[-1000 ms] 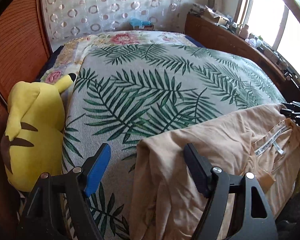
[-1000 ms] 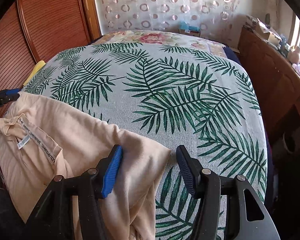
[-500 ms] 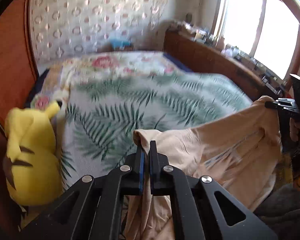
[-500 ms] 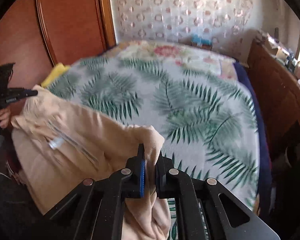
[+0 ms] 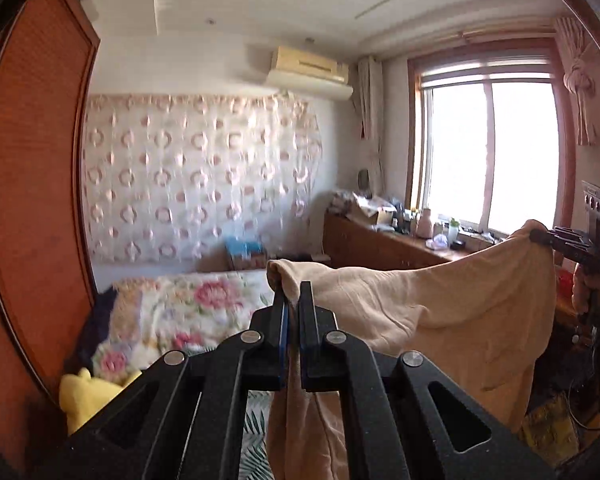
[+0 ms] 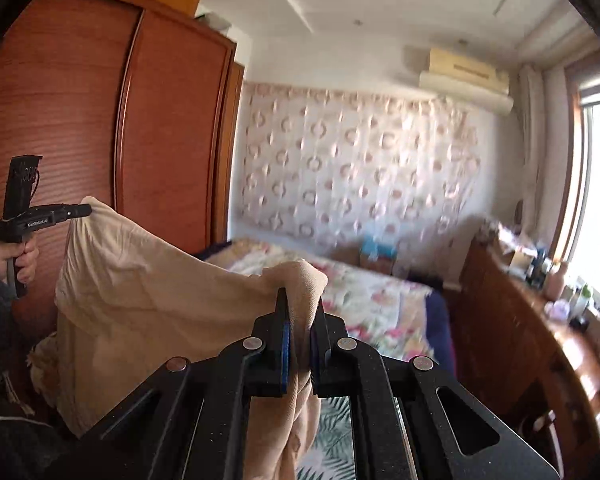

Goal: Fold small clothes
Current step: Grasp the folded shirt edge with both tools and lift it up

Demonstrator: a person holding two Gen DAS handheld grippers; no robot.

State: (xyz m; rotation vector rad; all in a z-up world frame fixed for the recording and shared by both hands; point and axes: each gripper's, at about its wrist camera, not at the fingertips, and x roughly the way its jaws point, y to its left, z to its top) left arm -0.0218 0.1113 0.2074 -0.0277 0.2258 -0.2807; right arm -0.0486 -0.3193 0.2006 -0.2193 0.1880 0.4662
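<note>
Over on the left, the wooden wardrobe (image 6: pixel 100 140) fills the side of the room, and low beside it a yellow plush toy (image 5: pixel 88 394) peeks up at the edge of the bed (image 5: pixel 188 312) with its flowered cover. In the left wrist view the left gripper (image 5: pixel 291 300) is clamped tight on 1 corner of the beige garment (image 5: pixel 420 312), a bunch of cloth poking up between the 2 narrow fingers. The cloth is up in the air above the bed, stretched in a shallow sag toward the right, where the right gripper (image 5: pixel 536 236) pinches the other top corner, with the person's hand (image 5: pixel 592 288) on the handle. The rest of the garment hangs down below that top edge. In the right wrist view it is the mirror of that: the left gripper (image 6: pixel 86 211) sits far left in front of the wardrobe, a hand (image 6: pixel 18 260) wrapped round its grip, and the right gripper (image 6: pixel 300 304) in the foreground is squeezed onto its own corner. Further right, an air conditioner (image 5: pixel 308 72) on the wall, a cluttered wooden counter (image 6: pixel 540 320), and a bright window (image 5: pixel 488 152).
</note>
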